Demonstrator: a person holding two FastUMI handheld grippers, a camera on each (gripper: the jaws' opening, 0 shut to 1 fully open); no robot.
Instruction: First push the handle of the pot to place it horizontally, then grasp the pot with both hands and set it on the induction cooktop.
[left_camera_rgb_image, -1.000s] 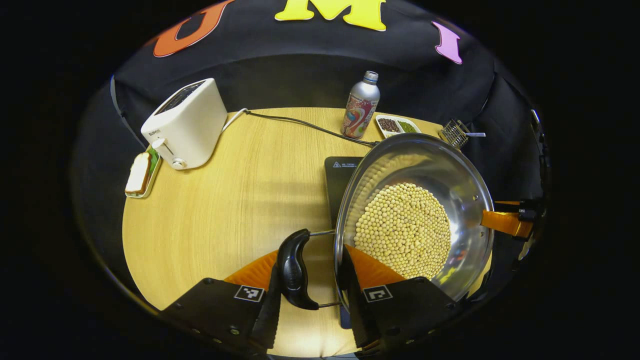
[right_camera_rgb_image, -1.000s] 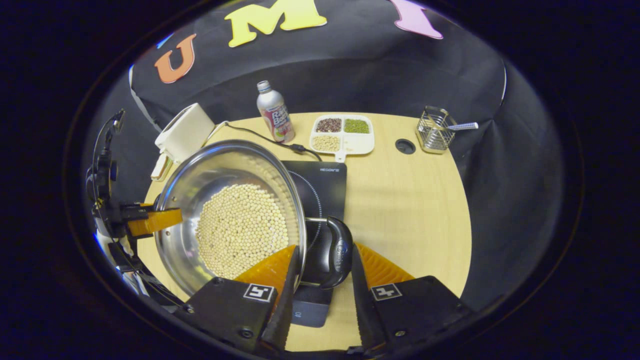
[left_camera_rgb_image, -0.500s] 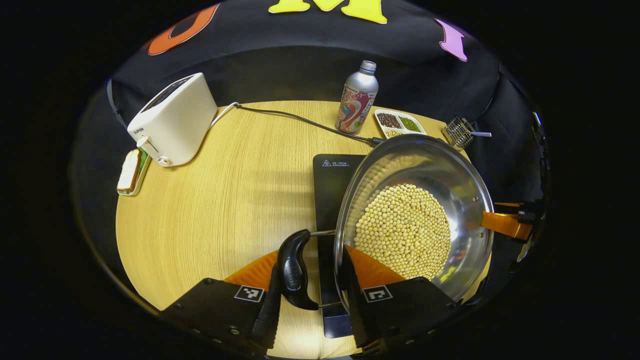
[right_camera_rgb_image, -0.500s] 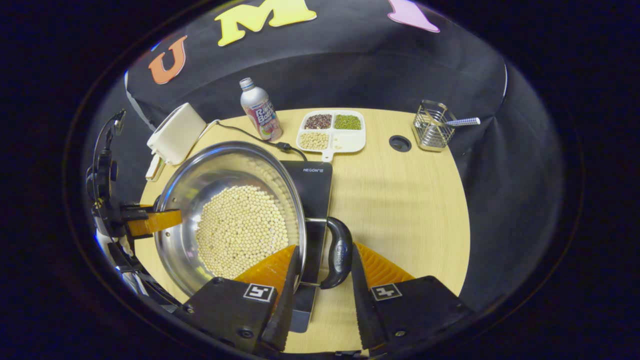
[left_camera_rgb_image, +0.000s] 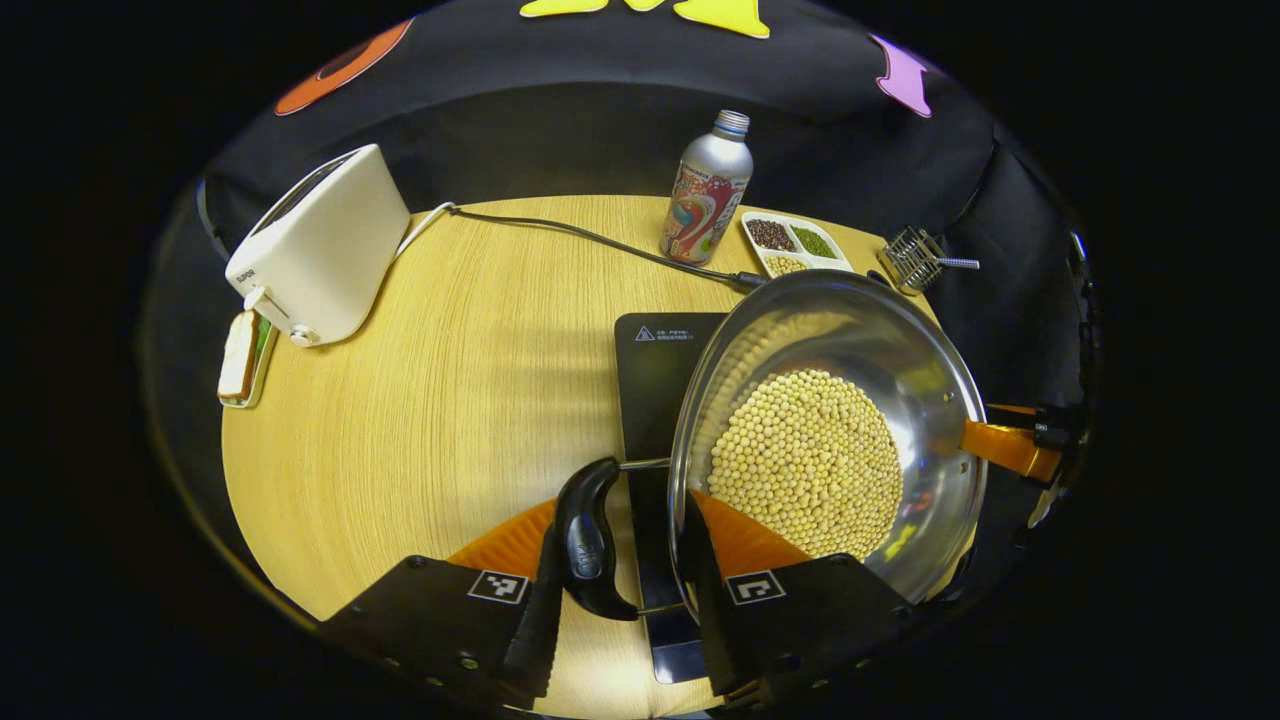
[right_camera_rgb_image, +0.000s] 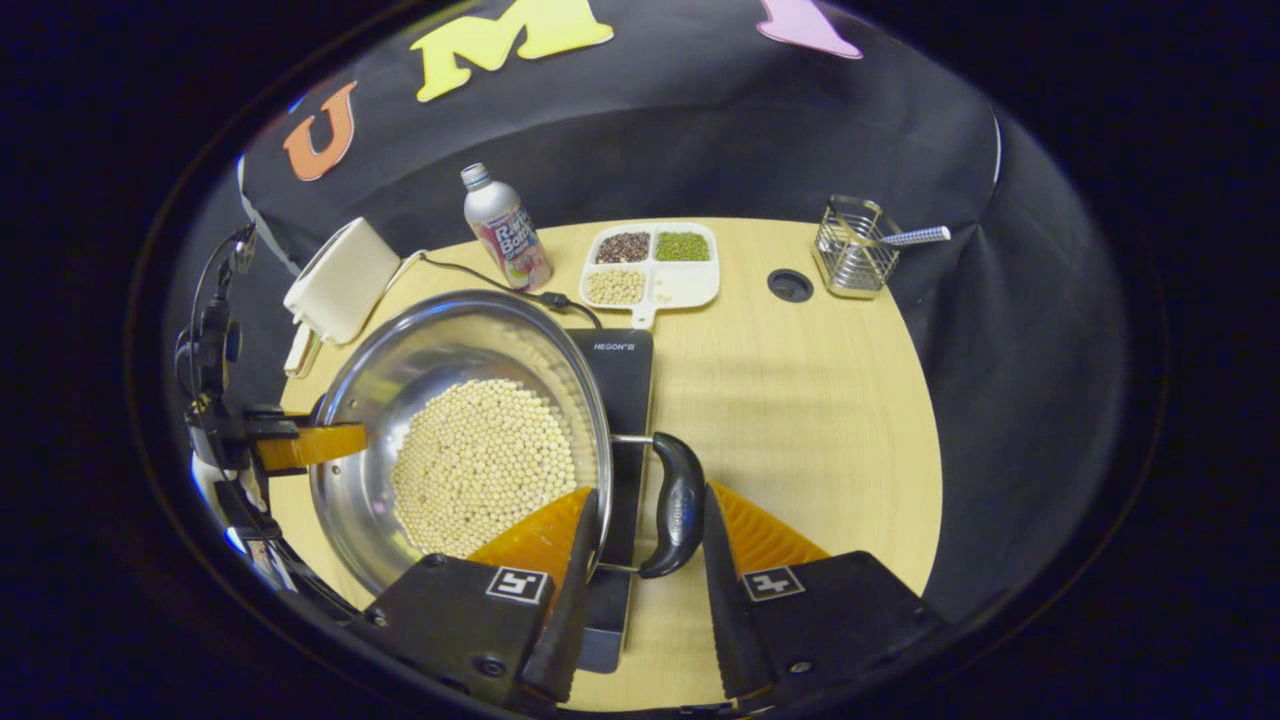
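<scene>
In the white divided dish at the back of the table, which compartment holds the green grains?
In the right gripper view, it is the back right compartment of the divided dish. Its left neighbour holds dark reddish grains; the front left one holds pale beans.

This is a staged kitchen corner inside a recording booth. Black cloth closes in a round wooden counter (right_camera_rgb_image: 820, 400) laid out like a home worktop: a white toaster (left_camera_rgb_image: 318, 245) with its cord (left_camera_rgb_image: 590, 240), a black induction cooktop (left_camera_rgb_image: 655, 370), a steel pot (right_camera_rgb_image: 400, 370) of pale beans (right_camera_rgb_image: 485, 465), a divided dish (right_camera_rgb_image: 650, 265) of dried pulses, a drink bottle (right_camera_rgb_image: 505, 230) and a wire utensil holder (right_camera_rgb_image: 850, 260).
</scene>
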